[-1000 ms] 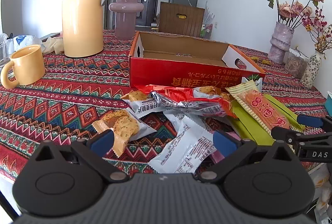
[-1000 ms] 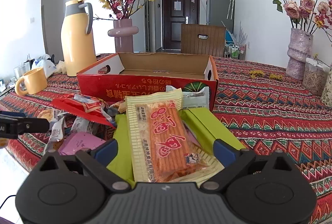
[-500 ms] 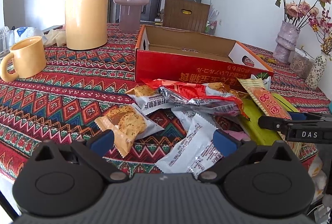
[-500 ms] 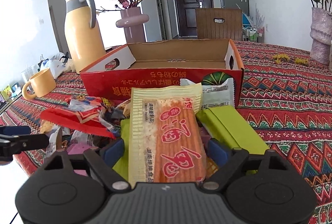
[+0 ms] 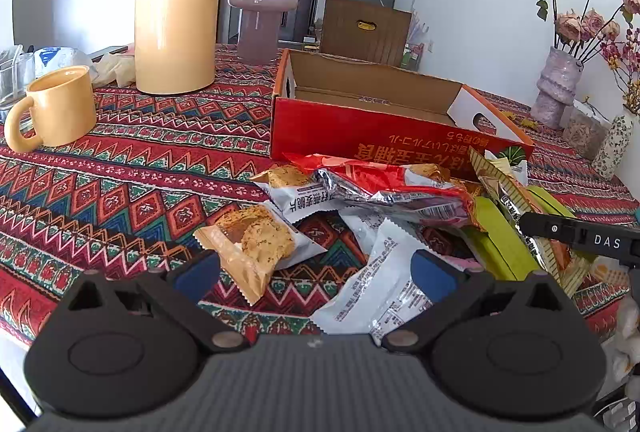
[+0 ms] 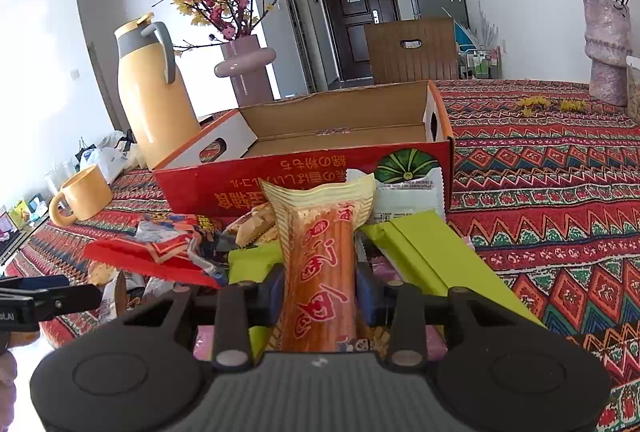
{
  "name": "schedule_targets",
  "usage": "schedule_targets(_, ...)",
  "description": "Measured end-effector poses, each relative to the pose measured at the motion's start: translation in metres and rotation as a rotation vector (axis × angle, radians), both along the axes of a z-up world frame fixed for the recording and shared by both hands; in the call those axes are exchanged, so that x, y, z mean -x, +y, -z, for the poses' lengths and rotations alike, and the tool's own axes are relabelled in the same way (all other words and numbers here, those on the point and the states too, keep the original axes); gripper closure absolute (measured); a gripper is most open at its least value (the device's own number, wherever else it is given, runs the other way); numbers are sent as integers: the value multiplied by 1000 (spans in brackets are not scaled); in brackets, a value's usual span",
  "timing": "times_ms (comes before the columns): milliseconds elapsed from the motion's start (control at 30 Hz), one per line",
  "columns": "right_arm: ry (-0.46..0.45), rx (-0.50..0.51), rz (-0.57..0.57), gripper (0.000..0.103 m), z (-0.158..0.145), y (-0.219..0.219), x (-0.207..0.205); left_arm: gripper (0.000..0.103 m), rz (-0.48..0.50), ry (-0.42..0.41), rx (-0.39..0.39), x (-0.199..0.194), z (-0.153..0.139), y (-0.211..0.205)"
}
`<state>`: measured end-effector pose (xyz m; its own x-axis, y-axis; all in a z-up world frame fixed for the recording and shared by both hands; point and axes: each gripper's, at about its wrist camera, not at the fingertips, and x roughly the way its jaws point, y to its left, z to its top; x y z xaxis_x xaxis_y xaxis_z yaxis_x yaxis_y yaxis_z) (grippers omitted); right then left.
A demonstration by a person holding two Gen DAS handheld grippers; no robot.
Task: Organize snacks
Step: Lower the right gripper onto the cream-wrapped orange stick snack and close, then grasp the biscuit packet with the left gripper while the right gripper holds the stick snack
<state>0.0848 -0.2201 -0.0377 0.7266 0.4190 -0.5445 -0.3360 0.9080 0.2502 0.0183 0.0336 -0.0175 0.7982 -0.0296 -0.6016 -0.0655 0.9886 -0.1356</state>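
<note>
R claw [image 6: 320, 290]: jaws have just been closing, now pinched on the orange snack packet [image 6: 320, 272]; blue pads press both long edges, wrapper squeezed narrow. Packet's crimped top end points toward the red box [image 6: 304, 183], just short of its front wall. Packet sits over the green packets [image 6: 416, 252] in the snack pile. Box open on top, nothing seen inside.

L claw [image 5: 314, 272]: jaws wide apart, holding nothing, hovering over the cookie packet [image 5: 252, 244] and white packet [image 5: 380, 292] at near edge of the tablecloth [image 5: 120, 183]. Yellow mug [image 5: 56, 107] and jug [image 5: 176, 11] well off to the left of the box.
</note>
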Motion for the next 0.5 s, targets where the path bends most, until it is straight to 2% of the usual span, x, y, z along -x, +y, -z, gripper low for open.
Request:
schedule_targets(333, -19, -22, 33, 74, 0, -3, 4, 0, -56, 8, -25, -6, 0, 17)
schedule_targets(500, -24, -26, 43, 74, 1, -4, 5, 0, -60, 39, -84, -21, 6, 24)
